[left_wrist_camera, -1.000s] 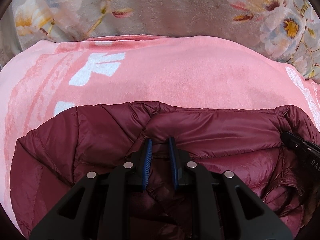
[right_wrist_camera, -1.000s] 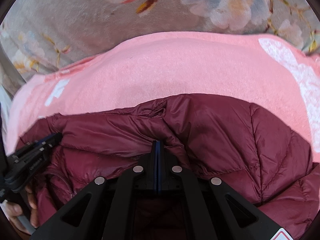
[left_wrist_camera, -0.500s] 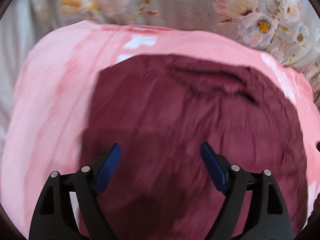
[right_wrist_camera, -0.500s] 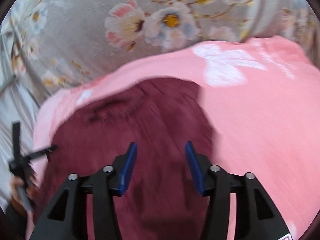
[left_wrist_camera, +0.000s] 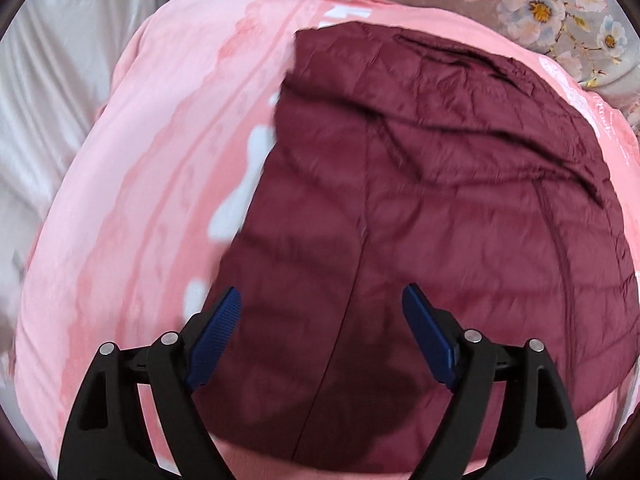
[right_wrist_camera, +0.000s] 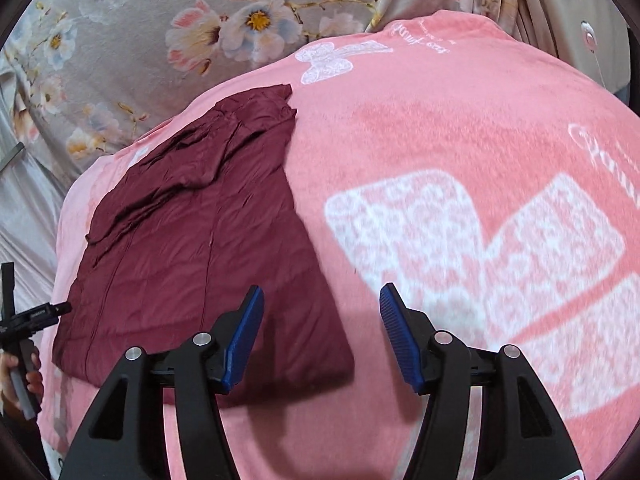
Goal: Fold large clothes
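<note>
A maroon quilted puffer jacket (left_wrist_camera: 440,184) lies folded flat on a pink blanket (left_wrist_camera: 160,184). My left gripper (left_wrist_camera: 320,304) hovers above the jacket's near part, its jaws opening wide with nothing between the blue pads. In the right wrist view the jacket (right_wrist_camera: 200,240) lies to the left on the blanket (right_wrist_camera: 440,140). My right gripper (right_wrist_camera: 322,304) hangs over the jacket's near right corner and the bare blanket; its jaws are opening too and hold nothing. The left hand-held gripper (right_wrist_camera: 28,320) and a hand show at the left edge.
The pink blanket has white butterfly prints (right_wrist_camera: 500,260) and covers a bed with a grey floral sheet (right_wrist_camera: 140,40). Pale grey cloth (left_wrist_camera: 52,80) lies to the left of the blanket. A beige surface (right_wrist_camera: 580,20) stands at the far right.
Both grippers let go of the jacket's far fold, opened, and pulled back toward the near side. The jacket now lies flat in full view; the right gripper also swung rightward over the blanket.
</note>
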`<state>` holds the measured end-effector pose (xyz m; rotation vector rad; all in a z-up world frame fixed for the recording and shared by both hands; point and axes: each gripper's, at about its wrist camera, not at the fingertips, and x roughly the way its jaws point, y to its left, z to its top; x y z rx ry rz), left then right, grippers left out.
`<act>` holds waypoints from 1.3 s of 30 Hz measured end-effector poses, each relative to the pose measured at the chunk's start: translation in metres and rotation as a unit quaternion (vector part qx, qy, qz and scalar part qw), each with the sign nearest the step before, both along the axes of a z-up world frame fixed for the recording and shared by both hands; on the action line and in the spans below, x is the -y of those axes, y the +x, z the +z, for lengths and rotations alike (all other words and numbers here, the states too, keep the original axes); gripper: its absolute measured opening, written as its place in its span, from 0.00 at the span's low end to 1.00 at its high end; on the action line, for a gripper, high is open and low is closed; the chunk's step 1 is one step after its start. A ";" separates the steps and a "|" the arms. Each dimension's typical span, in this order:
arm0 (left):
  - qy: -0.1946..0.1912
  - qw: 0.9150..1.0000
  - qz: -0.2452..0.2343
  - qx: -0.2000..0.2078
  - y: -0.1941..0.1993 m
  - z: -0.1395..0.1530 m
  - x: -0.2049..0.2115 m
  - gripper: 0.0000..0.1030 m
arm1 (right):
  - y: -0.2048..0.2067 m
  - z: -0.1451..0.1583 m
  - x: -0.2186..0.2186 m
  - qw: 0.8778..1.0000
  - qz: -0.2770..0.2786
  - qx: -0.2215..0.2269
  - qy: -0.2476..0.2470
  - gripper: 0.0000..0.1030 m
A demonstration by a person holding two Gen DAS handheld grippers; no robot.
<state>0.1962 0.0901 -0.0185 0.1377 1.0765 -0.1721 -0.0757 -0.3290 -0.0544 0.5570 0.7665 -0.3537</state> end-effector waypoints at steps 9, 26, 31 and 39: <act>-0.100 0.992 0.061 -0.040 -0.028 -0.017 -0.069 0.87 | -0.008 -0.012 -0.024 0.999 0.015 0.013 0.034 0.60; -0.225 0.966 0.121 -0.038 -0.029 -0.018 -0.105 0.40 | -0.003 -0.017 -0.018 0.992 0.011 0.058 0.111 0.35; -0.246 0.964 0.091 -0.031 -0.038 -0.002 -0.097 0.08 | -0.015 0.017 -0.029 0.991 0.017 0.113 0.067 0.04; -0.308 0.949 0.046 0.053 -0.110 0.086 -0.127 0.04 | -0.080 0.117 -0.066 0.971 0.040 0.230 -0.048 0.03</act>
